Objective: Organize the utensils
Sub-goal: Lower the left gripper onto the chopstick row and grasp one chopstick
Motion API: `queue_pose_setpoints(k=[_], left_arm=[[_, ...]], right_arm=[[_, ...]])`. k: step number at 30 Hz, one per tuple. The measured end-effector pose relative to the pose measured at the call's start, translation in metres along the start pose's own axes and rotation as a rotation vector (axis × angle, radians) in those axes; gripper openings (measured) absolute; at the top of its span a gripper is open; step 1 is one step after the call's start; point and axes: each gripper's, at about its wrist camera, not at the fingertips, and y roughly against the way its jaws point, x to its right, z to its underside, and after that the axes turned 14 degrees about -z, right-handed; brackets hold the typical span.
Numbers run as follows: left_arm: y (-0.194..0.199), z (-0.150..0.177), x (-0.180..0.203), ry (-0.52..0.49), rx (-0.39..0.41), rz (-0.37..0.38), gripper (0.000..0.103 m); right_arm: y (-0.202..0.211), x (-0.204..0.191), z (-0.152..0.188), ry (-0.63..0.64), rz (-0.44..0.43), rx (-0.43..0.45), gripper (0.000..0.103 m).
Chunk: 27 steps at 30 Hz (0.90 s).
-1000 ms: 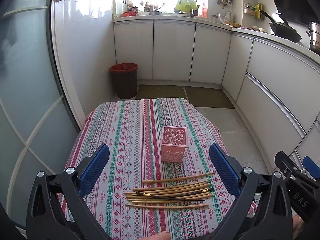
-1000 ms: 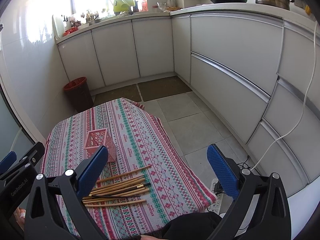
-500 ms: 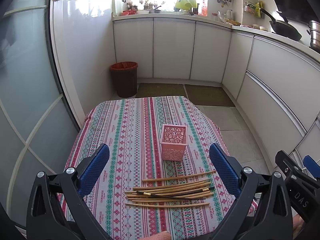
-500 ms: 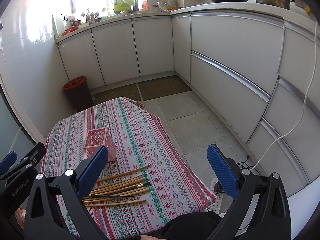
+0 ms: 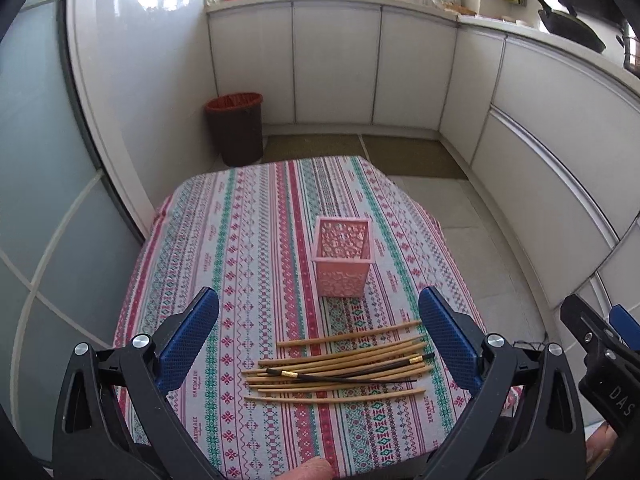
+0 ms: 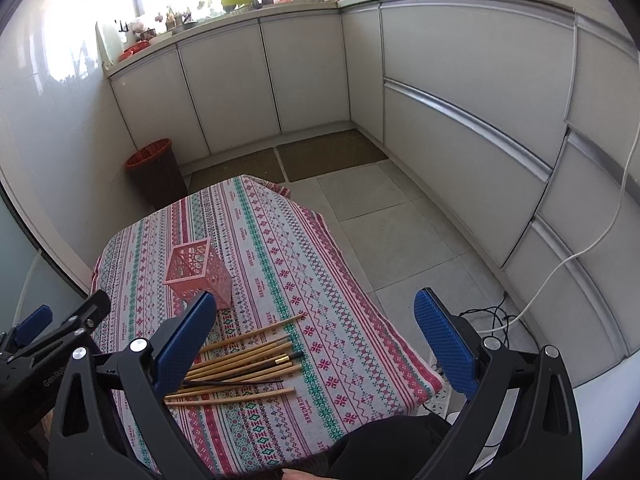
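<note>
A pile of several bamboo chopsticks (image 5: 340, 368) lies near the front of the table, with dark gold-banded chopsticks (image 5: 344, 376) on top. It also shows in the right wrist view (image 6: 240, 364). A pink lattice holder (image 5: 343, 260) stands upright and empty behind the pile, and also shows in the right wrist view (image 6: 200, 272). My left gripper (image 5: 320, 344) is open and empty, held above the pile. My right gripper (image 6: 316, 340) is open and empty, over the table's right front part.
The table wears a striped patterned cloth (image 5: 248, 240). A brown bin with a red rim (image 5: 236, 128) stands on the floor behind the table. White cabinets (image 6: 460, 80) run along the back and right. A power strip and cables (image 6: 440, 396) lie on the floor at the right.
Both grippers have shifted slightly, so the table sits a little differently in view. The chopsticks and holder have not moved. Both grippers stay open.
</note>
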Motion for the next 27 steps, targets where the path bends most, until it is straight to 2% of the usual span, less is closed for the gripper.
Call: queue_pose_setpoints(k=[3, 6, 10, 12, 15, 18, 20, 21, 23, 24, 27], left_arm=[[-0.039, 0.001, 0.016, -0.073, -0.128, 0.077, 0.096], [-0.074, 0.008, 0.042, -0.182, -0.233, 0.155, 0.096], [-0.105, 0.024, 0.085, -0.366, -0.287, 0.243, 0.096], [-0.121, 0.030, 0.107, -0.442, -0.320, 0.278, 0.096], [-0.146, 0.032, 0.134, -0.521, -0.387, 0.257, 0.096], [-0.168, 0.027, 0.153, -0.532, -0.400, 0.245, 0.096], [-0.179, 0.025, 0.163, -0.541, -0.431, 0.269, 0.095], [-0.183, 0.025, 0.169, -0.556, -0.439, 0.278, 0.092], [-0.189, 0.028, 0.180, -0.597, -0.436, 0.273, 0.076], [-0.192, 0.030, 0.185, -0.613, -0.445, 0.275, 0.063], [-0.207, 0.035, 0.194, -0.635, -0.481, 0.266, 0.049]], right_arm=[[-0.020, 0.023, 0.004, -0.091, -0.045, -0.054, 0.096], [-0.045, 0.065, 0.014, -0.265, -0.116, -0.090, 0.096], [-0.082, 0.125, 0.038, -0.521, -0.185, -0.140, 0.096], [-0.098, 0.143, 0.052, -0.594, -0.216, -0.166, 0.096], [-0.118, 0.160, 0.070, -0.641, -0.208, -0.182, 0.096], [-0.133, 0.170, 0.082, -0.654, -0.170, -0.195, 0.096], [-0.144, 0.179, 0.089, -0.684, -0.165, -0.214, 0.096], [-0.148, 0.183, 0.093, -0.722, -0.185, -0.224, 0.096], [-0.152, 0.190, 0.092, -0.755, -0.213, -0.216, 0.096], [-0.151, 0.191, 0.092, -0.756, -0.213, -0.201, 0.096], [-0.154, 0.192, 0.091, -0.745, -0.220, -0.191, 0.096]])
